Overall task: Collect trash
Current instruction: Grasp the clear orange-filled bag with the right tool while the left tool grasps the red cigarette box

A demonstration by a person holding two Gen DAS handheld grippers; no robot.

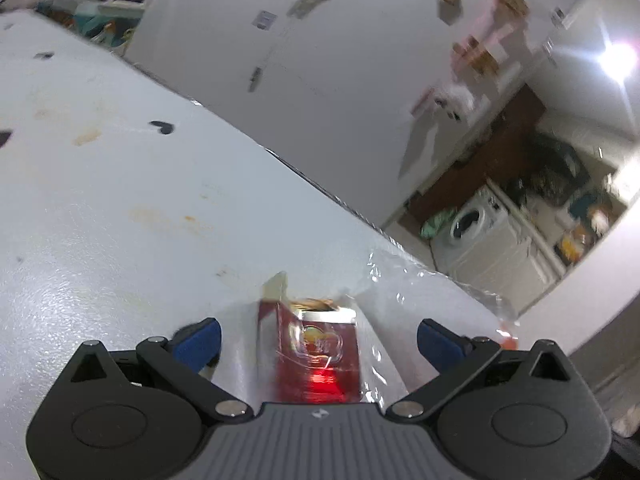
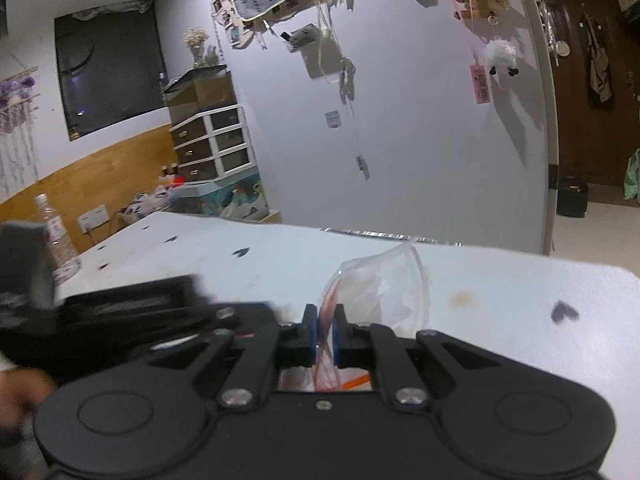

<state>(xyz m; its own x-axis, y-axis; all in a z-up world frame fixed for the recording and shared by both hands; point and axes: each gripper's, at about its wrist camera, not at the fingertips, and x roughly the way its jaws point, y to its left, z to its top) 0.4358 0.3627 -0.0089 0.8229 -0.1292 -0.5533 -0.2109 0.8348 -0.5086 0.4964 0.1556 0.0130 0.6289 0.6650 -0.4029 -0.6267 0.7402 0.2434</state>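
A dark red box with an open top lies on the white table, between the wide-apart blue pads of my left gripper, which is open and does not touch it. Clear plastic wrinkles around and to the right of the box. In the right wrist view my right gripper is shut on the red-striped edge of a clear plastic bag, which bulges forward over the table. My left gripper's body shows blurred on the left.
A plastic water bottle stands at the table's left side. Dark heart-shaped marks and brown stains dot the tabletop. The table's far edge meets a white wall. A washing machine stands beyond the table. A person's blurred hand shows at lower left.
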